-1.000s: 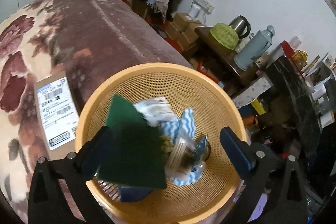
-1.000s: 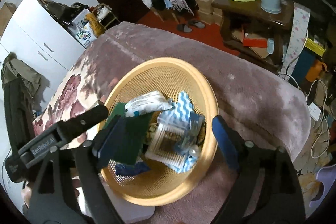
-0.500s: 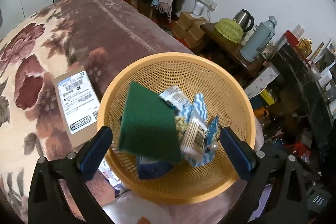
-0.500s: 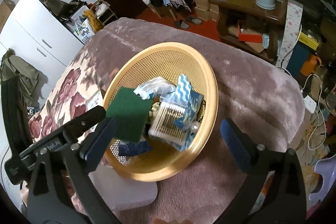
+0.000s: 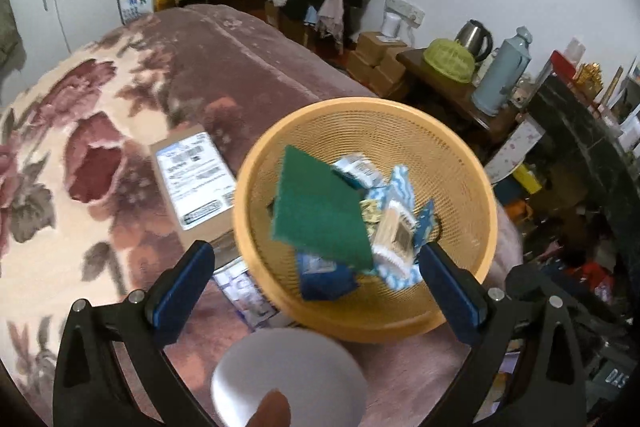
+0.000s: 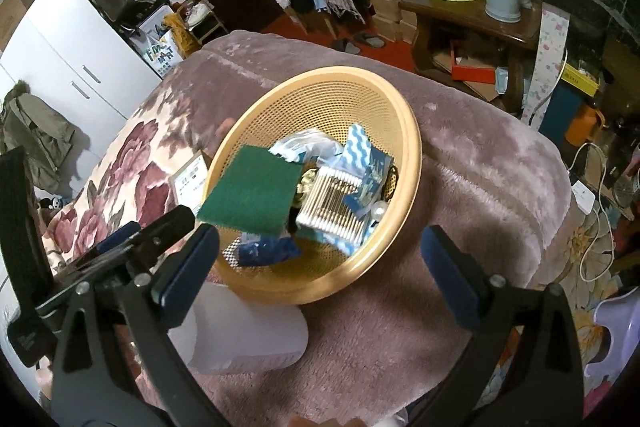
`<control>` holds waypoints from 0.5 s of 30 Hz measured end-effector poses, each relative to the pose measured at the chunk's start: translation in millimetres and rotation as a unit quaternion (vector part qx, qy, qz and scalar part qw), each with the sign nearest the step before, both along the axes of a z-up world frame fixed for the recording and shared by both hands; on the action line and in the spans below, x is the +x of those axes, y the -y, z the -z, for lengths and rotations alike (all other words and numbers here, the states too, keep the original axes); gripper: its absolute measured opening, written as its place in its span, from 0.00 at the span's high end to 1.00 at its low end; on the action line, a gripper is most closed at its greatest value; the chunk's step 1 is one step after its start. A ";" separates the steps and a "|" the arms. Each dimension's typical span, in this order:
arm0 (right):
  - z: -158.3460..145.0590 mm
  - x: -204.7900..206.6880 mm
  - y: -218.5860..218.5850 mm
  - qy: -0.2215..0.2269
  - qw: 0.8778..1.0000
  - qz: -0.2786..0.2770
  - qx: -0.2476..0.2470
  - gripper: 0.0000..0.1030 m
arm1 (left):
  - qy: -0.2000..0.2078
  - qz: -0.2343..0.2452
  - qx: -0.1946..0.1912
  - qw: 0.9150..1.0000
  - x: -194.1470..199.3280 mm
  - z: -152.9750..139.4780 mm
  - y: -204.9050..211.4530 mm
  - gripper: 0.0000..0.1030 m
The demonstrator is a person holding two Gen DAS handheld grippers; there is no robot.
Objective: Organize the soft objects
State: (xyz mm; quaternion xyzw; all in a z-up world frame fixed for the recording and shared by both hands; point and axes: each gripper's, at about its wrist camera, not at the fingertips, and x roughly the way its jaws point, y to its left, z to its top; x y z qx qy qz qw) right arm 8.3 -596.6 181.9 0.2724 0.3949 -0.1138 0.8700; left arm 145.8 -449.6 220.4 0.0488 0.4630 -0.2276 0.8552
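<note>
An orange mesh basket [image 5: 360,103] [image 6: 414,135] rests on the pink flowered blanket. In it lie a green scouring pad [image 5: 320,211] [image 6: 252,195], a clear box of cotton swabs [image 5: 394,231] [image 6: 332,205], a blue-and-white wavy cloth [image 5: 402,187] [image 6: 356,147], a white packet [image 6: 304,145] and a dark blue item [image 5: 326,281] [image 6: 266,251]. My left gripper [image 5: 316,291] hangs open above the basket's near rim, gripping nothing. My right gripper [image 6: 320,269] is wide open over the near rim, also with nothing in it. The left gripper's fingers [image 6: 132,239] show at the left of the right wrist view.
A labelled cardboard box [image 5: 194,183] lies left of the basket, a printed plastic packet [image 5: 244,291] beside it. A white round container [image 5: 288,383] [image 6: 244,331] stands close in front. The bed edge drops off right toward a cluttered side table [image 6: 472,11] and cables.
Both grippers have drawn back from the basket, which now looks smaller and farther off. The white container has come into view below. The right jaws have spread a little wider.
</note>
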 end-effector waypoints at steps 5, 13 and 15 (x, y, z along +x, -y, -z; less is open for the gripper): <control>-7.8 -10.6 -16.3 0.008 1.000 -0.007 -0.015 0.01 | -0.002 -0.014 0.001 1.000 -14.0 -4.3 -15.4 0.01; -12.0 -25.3 -32.6 0.010 1.000 -0.008 -0.028 0.01 | 0.028 -0.014 0.010 0.999 -40.0 -10.6 -30.4 0.01; -12.6 -29.8 -36.7 0.009 0.999 -0.007 -0.033 0.01 | 0.022 -0.012 0.007 1.000 -44.9 -9.0 -35.4 0.01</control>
